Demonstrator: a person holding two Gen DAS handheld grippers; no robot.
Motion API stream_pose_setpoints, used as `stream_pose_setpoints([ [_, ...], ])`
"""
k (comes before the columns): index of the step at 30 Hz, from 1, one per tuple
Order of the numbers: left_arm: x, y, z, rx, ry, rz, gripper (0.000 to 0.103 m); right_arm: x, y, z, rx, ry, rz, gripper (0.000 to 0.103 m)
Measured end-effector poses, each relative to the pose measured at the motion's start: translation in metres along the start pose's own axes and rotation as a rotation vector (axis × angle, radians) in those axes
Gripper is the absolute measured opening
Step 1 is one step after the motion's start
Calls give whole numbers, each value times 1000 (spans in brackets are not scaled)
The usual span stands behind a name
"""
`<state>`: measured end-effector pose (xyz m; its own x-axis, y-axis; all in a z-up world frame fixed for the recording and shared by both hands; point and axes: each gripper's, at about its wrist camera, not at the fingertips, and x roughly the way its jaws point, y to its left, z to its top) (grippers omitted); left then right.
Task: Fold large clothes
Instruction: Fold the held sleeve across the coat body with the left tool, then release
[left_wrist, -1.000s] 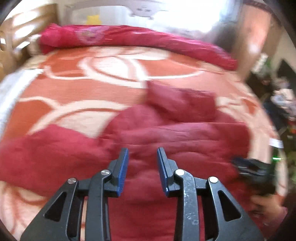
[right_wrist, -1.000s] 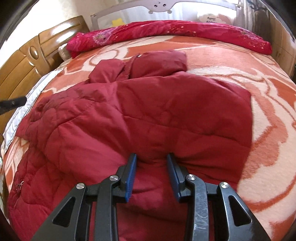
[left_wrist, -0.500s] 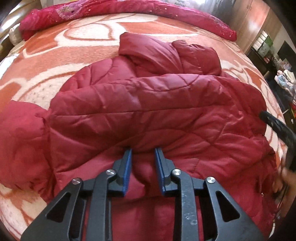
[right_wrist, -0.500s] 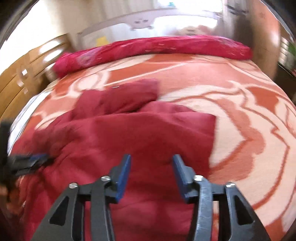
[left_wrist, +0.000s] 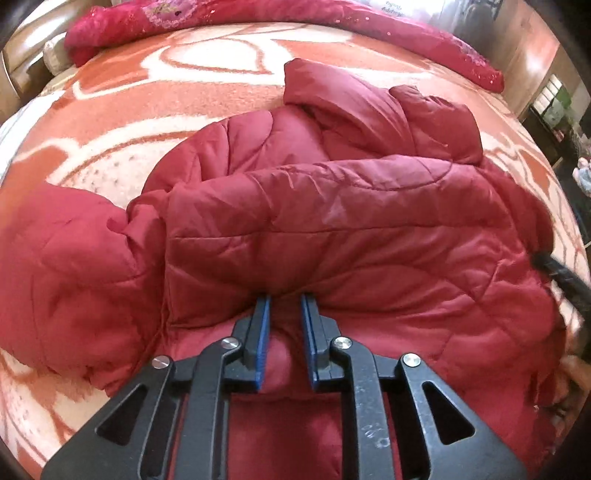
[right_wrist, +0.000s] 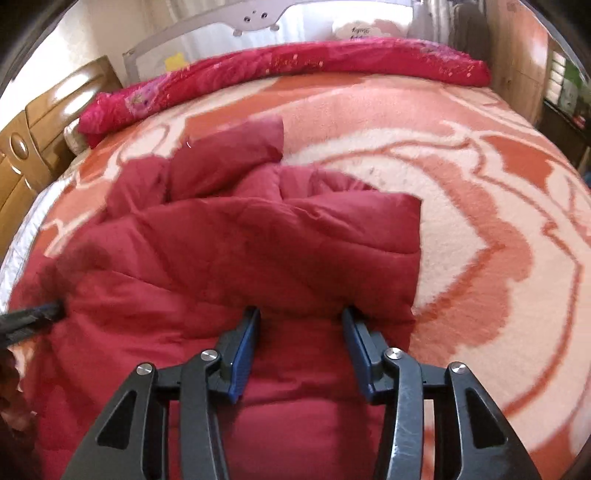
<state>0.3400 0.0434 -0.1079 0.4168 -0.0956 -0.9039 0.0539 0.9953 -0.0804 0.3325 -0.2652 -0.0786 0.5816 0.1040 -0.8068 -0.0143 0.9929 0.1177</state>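
Observation:
A dark red quilted puffer jacket (left_wrist: 332, 229) lies on the bed, its lower part folded up over the body, hood (left_wrist: 369, 107) toward the far side. My left gripper (left_wrist: 284, 306) is shut on a bunch of the jacket's fabric at the near fold. In the right wrist view the jacket (right_wrist: 258, 251) fills the middle. My right gripper (right_wrist: 301, 321) is open, its jaws wide apart with the folded edge between them. The other gripper's tip shows at the left edge of the right wrist view (right_wrist: 33, 317) and at the right edge of the left wrist view (left_wrist: 561, 277).
The bed is covered by an orange and cream patterned blanket (right_wrist: 480, 192). A rolled red quilt (right_wrist: 295, 70) lies along the far side. A wooden headboard (right_wrist: 33, 147) stands at the left. Furniture and clutter (left_wrist: 557, 110) stand to the right of the bed.
My left gripper closed on the jacket fabric and carried it forward over the body. My right gripper let go of the fabric and opened wide.

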Motion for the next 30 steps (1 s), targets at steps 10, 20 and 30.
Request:
stream_pose_setpoints([
  [10,-4,13,-3,-52,-10,-64,15,30,56,-28,-136,81,44,49],
  [20,-36,34,-16,-200,-55,-179,15,32,55,-22,-130,106,67,50],
  [30,-76,99,-44,-403,-138,-172,49,-14,53,-23,-71,14,150,50],
])
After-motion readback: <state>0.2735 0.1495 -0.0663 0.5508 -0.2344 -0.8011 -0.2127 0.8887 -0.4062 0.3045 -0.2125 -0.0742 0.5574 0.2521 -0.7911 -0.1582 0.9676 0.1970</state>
